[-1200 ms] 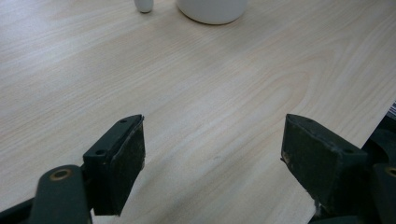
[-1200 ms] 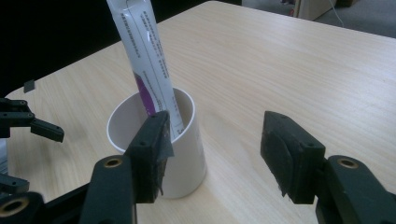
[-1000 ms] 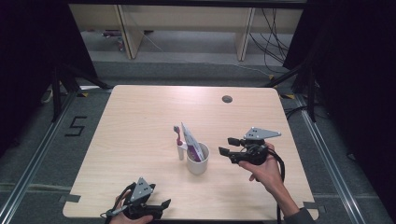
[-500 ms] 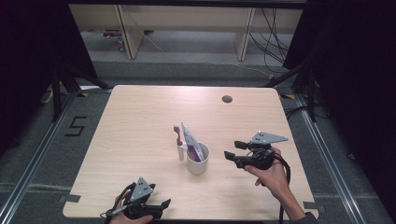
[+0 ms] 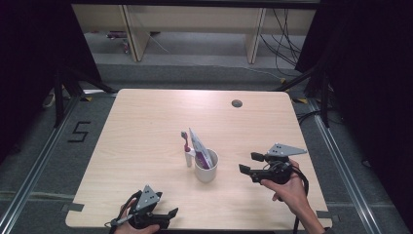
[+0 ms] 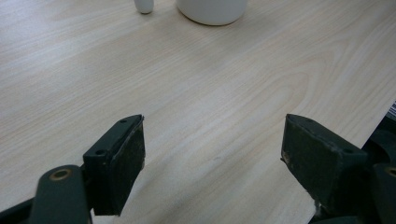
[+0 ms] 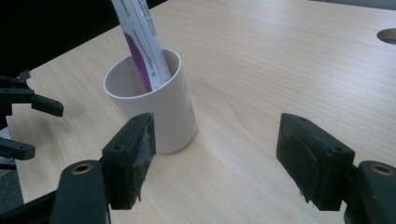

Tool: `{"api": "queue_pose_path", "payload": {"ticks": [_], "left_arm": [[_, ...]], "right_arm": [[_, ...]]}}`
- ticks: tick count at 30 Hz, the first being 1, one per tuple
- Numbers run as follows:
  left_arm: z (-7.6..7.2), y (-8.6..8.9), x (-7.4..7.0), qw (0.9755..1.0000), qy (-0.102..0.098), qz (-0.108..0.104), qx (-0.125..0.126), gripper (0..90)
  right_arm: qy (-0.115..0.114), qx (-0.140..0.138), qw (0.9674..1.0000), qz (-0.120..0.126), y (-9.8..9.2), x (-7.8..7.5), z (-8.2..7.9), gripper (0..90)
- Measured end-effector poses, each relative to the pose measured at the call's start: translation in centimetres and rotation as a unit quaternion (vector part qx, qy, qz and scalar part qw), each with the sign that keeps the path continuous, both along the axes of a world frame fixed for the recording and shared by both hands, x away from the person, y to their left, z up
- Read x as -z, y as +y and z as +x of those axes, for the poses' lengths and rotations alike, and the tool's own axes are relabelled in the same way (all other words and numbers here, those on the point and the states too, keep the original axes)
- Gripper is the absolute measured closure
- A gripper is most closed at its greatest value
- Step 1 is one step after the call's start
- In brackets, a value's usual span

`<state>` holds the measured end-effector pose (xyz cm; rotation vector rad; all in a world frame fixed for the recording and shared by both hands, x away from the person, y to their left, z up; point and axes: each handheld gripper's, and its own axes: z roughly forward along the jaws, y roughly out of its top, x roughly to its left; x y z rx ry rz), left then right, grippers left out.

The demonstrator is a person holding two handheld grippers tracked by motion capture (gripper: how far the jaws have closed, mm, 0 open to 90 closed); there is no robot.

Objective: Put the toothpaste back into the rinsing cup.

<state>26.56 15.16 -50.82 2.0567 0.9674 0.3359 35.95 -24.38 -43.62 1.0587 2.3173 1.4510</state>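
The right gripper (image 5: 252, 163) has just been opening its fingers (image 7: 133, 158); nothing sits between them. The left gripper (image 5: 165, 215) rests with fingers spread and empty. The cup (image 7: 156, 102) stands on the table (image 5: 146, 126), just beyond the right gripper. It is white, smooth, rigid, probably light and tippable; grip across the rim wall. A purple-and-white tube (image 7: 142, 37) leans inside; a toothbrush (image 5: 186, 146) stands touching the cup's far side.
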Motion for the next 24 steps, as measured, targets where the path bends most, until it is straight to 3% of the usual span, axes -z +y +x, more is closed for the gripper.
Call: {"api": "queue_pose_path", "payload": {"ticks": [4, 5, 6, 7, 9, 10, 12, 14, 15, 16, 17, 19, 20, 21, 22, 23, 24], "left_arm": [[0.0, 0.0, 0.0, 1.0, 0.002, -0.003, -0.001, 21.4], [0.0, 0.0, 0.0, 1.0, 0.002, -0.002, 0.0, 21.3], [0.0, 0.0, 0.0, 1.0, 0.002, -0.002, 0.0, 21.3], [0.0, 0.0, 0.0, 1.0, 0.002, -0.002, 0.001, 21.3], [0.0, -0.1, 0.0, 1.0, 0.001, -0.003, -0.001, 21.3], [0.0, -0.1, 0.0, 1.0, 0.002, -0.003, -0.001, 21.3], [0.0, -0.1, 0.0, 1.0, 0.001, -0.002, 0.001, 21.3], [0.0, 0.0, 0.0, 1.0, 0.001, -0.002, 0.0, 21.3], [0.0, 0.0, 0.0, 1.0, 0.001, -0.002, 0.001, 21.3], [0.0, 0.0, 0.0, 1.0, 0.0, -0.003, -0.001, 21.3], [0.0, 0.0, 0.0, 1.0, 0.0, -0.003, -0.001, 21.3], [0.0, 0.0, 0.0, 1.0, -0.001, -0.005, 0.0, 21.3], [0.0, 0.0, -0.1, 1.0, 0.0, -0.004, 0.001, 21.3], [0.0, 0.0, -0.1, 1.0, 0.0, -0.004, 0.001, 21.3], [0.0, 0.0, -0.1, 1.0, 0.0, -0.004, 0.002, 21.3], [0.0, 0.0, -0.1, 1.0, 0.0, -0.004, 0.001, 21.3], [0.0, 0.0, -0.1, 1.0, 0.0, -0.004, 0.001, 21.4]], "right_arm": [[0.015, 0.005, 0.9999, 0.006, -0.2, 0.2, -0.5, 27.1], [0.006, 0.004, 1.0, 0.001, -0.4, 0.3, -0.5, 26.9], [0.017, 0.008, 0.9998, 0.003, -0.4, 0.3, -0.7, 26.5], [0.004, 0.004, 1.0, -0.003, -0.6, 0.4, -0.6, 26.1], [0.011, 0.007, 0.9999, 0.002, -0.6, 0.5, -0.9, 25.8], [0.005, 0.004, 1.0, -0.007, -0.8, 0.6, -0.9, 25.2], [0.021, 0.009, 0.9997, -0.002, -0.8, 0.7, -1.3, 24.5], [0.01, 0.004, 0.9999, -0.005, -1.0, 1.0, -1.4, 24.3], [0.026, 0.01, 0.9996, 0.004, -0.9, 1.0, -1.7, 24.3], [0.008, 0.004, 0.9999, -0.007, -1.1, 1.1, -1.6, 24.2], [0.028, 0.007, 0.9996, 0.002, -0.9, 1.1, -1.8, 24.1], [0.009, 0.006, 0.9999, -0.007, -1.2, 1.3, -1.9, 23.9], [0.032, 0.007, 0.9995, -0.001, -1.1, 1.3, -2.2, 23.7], [0.017, 0.001, 0.9999, -0.003, -1.2, 1.5, -2.0, 23.7], [0.029, 0.007, 0.9995, -0.003, -1.2, 1.5, -2.3, 23.5], [0.012, 0.003, 0.9998, -0.014, -1.4, 1.6, -2.2, 23.4], [0.026, 0.006, 0.9996, 0.0, -1.2, 1.8, -2.4, 23.3]]}}
